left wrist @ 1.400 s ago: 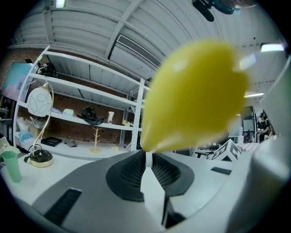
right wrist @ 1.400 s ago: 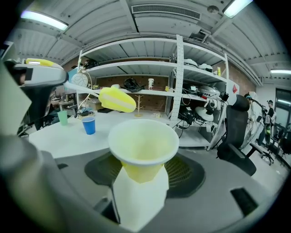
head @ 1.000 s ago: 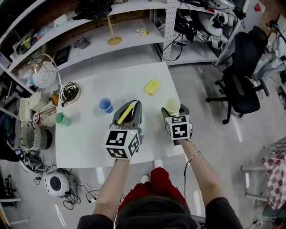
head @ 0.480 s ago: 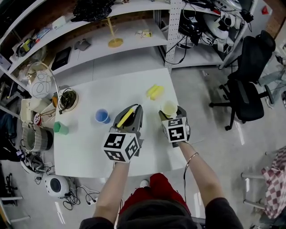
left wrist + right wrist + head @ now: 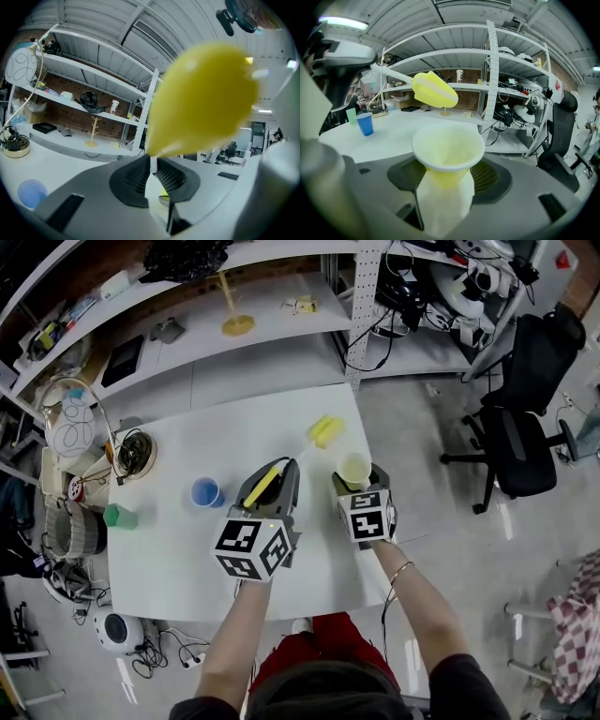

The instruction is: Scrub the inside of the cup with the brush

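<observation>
- Now the brush head [image 5: 436, 90] hangs outside the cup [image 5: 447, 150], up and to the left of its rim and a little beyond it. The cup's mouth faces up.
- The brush [image 5: 264, 481] runs slantwise from the left gripper [image 5: 152, 161] toward the cup's side, head foremost. So I judge the left hand makes the coming move: swing the head over the rim, then tip it down inside.
- The left jaws are almost together, pinching the thin white shaft.
- The right gripper [image 5: 447, 177] has its jaws partly apart, clamped on the cup's lower wall. It holds the cup upright over the right edge of the table [image 5: 187, 549].
</observation>
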`<action>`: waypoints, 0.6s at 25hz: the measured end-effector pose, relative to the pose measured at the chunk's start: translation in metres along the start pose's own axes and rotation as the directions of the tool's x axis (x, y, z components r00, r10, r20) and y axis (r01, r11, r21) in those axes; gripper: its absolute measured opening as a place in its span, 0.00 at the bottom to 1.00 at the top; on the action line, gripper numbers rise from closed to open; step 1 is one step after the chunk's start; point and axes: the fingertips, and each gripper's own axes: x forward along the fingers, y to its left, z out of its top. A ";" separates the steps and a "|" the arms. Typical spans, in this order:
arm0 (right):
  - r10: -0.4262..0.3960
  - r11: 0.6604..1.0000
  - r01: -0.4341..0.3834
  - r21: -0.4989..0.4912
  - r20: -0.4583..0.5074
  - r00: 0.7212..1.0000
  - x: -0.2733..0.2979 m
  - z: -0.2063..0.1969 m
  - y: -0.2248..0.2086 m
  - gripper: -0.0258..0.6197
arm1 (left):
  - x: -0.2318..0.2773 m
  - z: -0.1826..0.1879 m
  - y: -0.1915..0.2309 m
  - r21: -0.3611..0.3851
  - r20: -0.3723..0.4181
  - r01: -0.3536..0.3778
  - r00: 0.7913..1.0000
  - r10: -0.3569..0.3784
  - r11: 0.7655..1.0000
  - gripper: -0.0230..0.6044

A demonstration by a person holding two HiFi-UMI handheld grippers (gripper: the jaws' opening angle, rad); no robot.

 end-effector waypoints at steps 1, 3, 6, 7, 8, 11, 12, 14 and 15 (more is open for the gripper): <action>-0.003 1.000 0.003 -0.006 -0.004 1.000 0.000 0.000 0.000 0.49 | 0.002 0.000 0.001 0.002 -0.003 -0.001 1.000 0.001 1.000 0.11; -0.013 1.000 0.013 -0.023 -0.007 1.000 0.002 -0.001 0.000 0.49 | 0.005 -0.002 0.002 0.002 -0.007 -0.001 1.000 0.001 1.000 0.11; -0.012 1.000 0.012 -0.021 0.002 1.000 0.006 -0.001 0.001 0.49 | 0.009 -0.004 0.005 -0.002 -0.013 0.000 1.000 0.000 1.000 0.11; -0.010 1.000 0.010 -0.019 0.000 1.000 0.007 -0.002 0.001 0.49 | 0.010 -0.005 0.005 -0.003 -0.015 0.000 1.000 0.000 1.000 0.11; -0.008 1.000 0.008 -0.018 -0.005 1.000 0.008 -0.003 0.001 0.49 | 0.011 -0.006 0.004 -0.003 -0.016 0.000 1.000 0.000 1.000 0.11; 0.000 1.000 -0.001 -0.013 -0.025 1.000 0.009 -0.008 0.001 0.49 | 0.012 -0.008 0.003 -0.002 -0.020 0.002 1.000 -0.002 1.000 0.11; 0.002 1.000 -0.002 -0.014 -0.031 1.000 0.010 -0.010 0.001 0.49 | 0.013 -0.008 0.003 -0.001 -0.021 0.002 1.000 -0.002 1.000 0.11; 0.006 1.000 -0.006 -0.006 -0.039 0.999 0.011 -0.013 0.002 0.49 | 0.014 -0.008 0.004 0.001 -0.024 0.002 1.000 -0.002 1.000 0.11; 0.008 1.000 -0.008 -0.001 -0.033 0.999 0.013 -0.013 0.002 0.49 | 0.014 -0.008 0.004 0.002 -0.025 0.001 1.000 -0.001 1.000 0.11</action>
